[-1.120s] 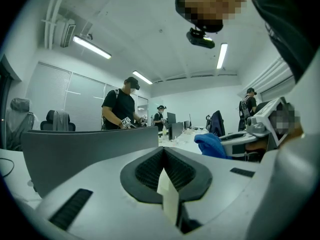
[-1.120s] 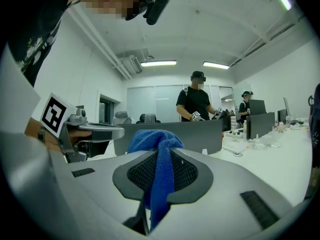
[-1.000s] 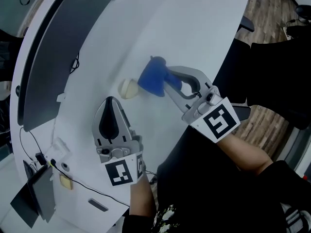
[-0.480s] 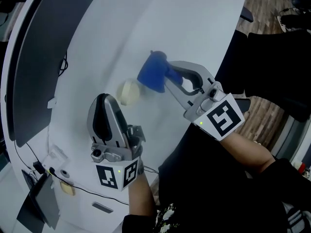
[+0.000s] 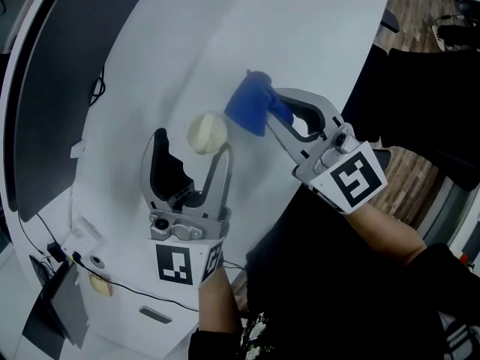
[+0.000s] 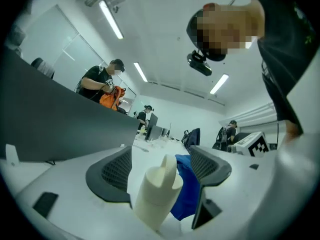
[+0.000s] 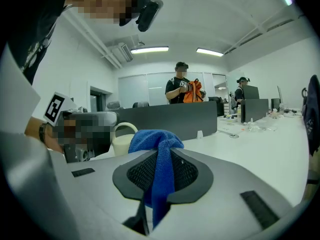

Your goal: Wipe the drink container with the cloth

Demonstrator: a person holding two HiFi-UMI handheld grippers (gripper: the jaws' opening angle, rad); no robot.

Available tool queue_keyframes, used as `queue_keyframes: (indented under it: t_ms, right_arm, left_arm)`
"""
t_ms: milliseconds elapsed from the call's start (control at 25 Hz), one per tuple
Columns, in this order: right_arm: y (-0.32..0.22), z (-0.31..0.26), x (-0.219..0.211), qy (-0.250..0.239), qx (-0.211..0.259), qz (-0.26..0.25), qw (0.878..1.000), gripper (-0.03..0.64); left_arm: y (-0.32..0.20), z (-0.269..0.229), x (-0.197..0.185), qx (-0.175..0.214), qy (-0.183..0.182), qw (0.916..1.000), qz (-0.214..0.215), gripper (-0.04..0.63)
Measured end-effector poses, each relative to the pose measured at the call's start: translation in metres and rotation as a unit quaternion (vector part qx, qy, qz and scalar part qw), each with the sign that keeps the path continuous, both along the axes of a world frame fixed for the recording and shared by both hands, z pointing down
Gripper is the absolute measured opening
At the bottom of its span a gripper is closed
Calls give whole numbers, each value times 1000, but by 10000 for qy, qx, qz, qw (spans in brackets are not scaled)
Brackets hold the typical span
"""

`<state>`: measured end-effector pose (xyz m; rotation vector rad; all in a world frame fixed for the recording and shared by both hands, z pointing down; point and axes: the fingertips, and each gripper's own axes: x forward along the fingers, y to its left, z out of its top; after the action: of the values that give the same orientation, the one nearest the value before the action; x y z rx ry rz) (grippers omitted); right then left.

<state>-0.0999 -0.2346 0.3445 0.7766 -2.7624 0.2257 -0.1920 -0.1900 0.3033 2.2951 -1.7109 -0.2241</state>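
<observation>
A small cream drink container (image 5: 206, 133) with a handle on top stands upright on the white desk (image 5: 300, 36). My left gripper (image 5: 192, 142) has just been opening its jaws; the container (image 6: 157, 196) now stands between its fingertips, with gaps to both pads. To the container's right, my right gripper (image 5: 274, 112) is shut on a bunched blue cloth (image 5: 250, 109). In the right gripper view the cloth (image 7: 157, 159) hangs from the closed jaws of that gripper (image 7: 162, 171), and the container (image 7: 122, 139) shows behind it at the left. The cloth (image 6: 187, 194) sits just beyond the container, close to it; touching cannot be told.
A dark partition (image 5: 45, 88) runs along the desk's far left side, with cables (image 5: 97, 88) beside it. The desk's curved edge (image 5: 300, 193) lies close to my body, and a black chair (image 5: 420, 111) stands at the right. People stand behind the partition (image 7: 182, 91).
The left gripper's jaws, shut before, have swung wide open and now flank the container. The right gripper with the cloth has shifted slightly to the right.
</observation>
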Motion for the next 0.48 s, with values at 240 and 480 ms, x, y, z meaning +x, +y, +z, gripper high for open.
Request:
queue_keyframes:
  t_ms: [240, 480]
  right_arm:
    - [0, -2, -15, -401, -293, -300, 9983, 43]
    - [10, 7, -39, -750, -574, -1133, 9891, 43]
  left_arm:
    - [-16, 12, 23, -383, -692, 9968, 130, 337]
    - [-22, 23, 25, -538, -1648, 9847, 168, 225]
